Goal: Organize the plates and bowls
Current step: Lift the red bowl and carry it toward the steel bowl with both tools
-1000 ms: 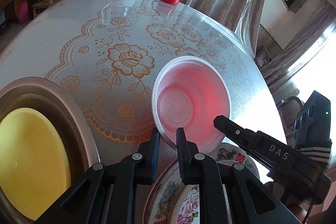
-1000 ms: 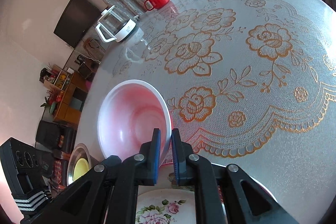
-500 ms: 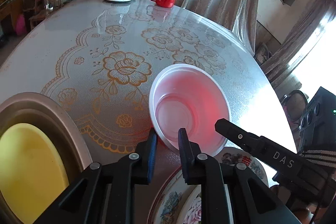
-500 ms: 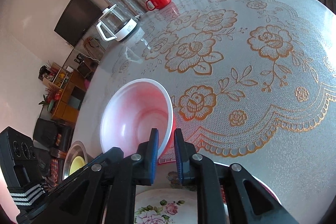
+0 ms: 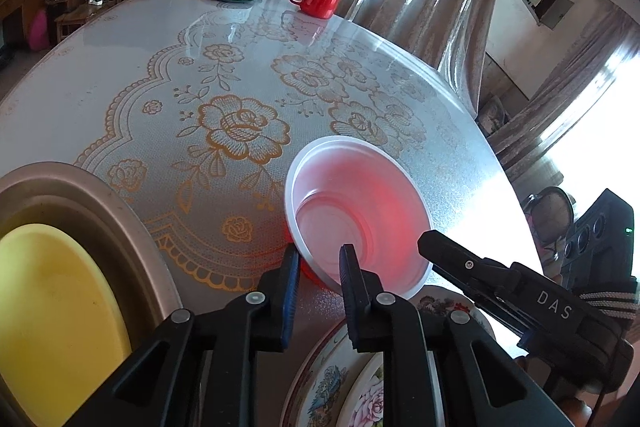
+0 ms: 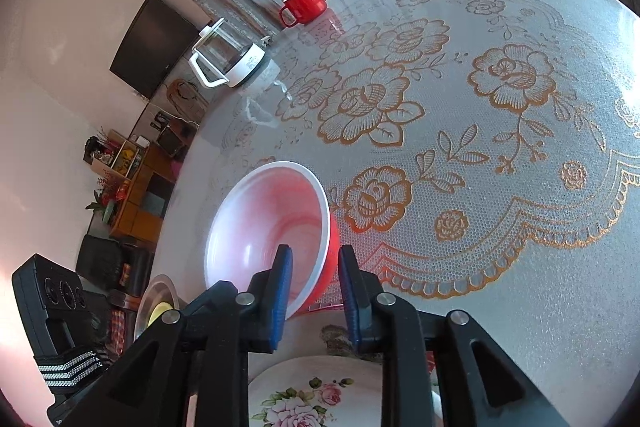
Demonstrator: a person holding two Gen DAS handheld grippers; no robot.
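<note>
I have a jaw on either side of the red bowl (image 5: 356, 211), one gripper at each edge. My left gripper (image 5: 319, 259) straddles the near rim, its jaws narrow with a sliver of gap showing, so I judge they no longer pinch it. My right gripper (image 6: 312, 263) straddles the opposite wall; its jaws are opening, with the rim between them but visibly clear of both pads.

The bowl sits on the surface (image 5: 168, 67) just beyond the flowered plates (image 5: 352, 387), and in the right wrist view it looks tipped, its near edge riding up where the plate rim (image 6: 332, 333) begins. The fisheye bends things there, so I cannot be sure whether it leans on the plate or only seems to.

That tilt is my main worry. If the bowl is propped on the plate edge, letting go fully may let it slide or rock off with a clatter. Pulling either gripper back while a pad is hooked inside the rim would drag the light bowl along or flip it. The steel basin (image 5: 100, 211) holding the yellow plate (image 5: 52, 311) lies close on my left, so a careless sweep could knock it.
</note>
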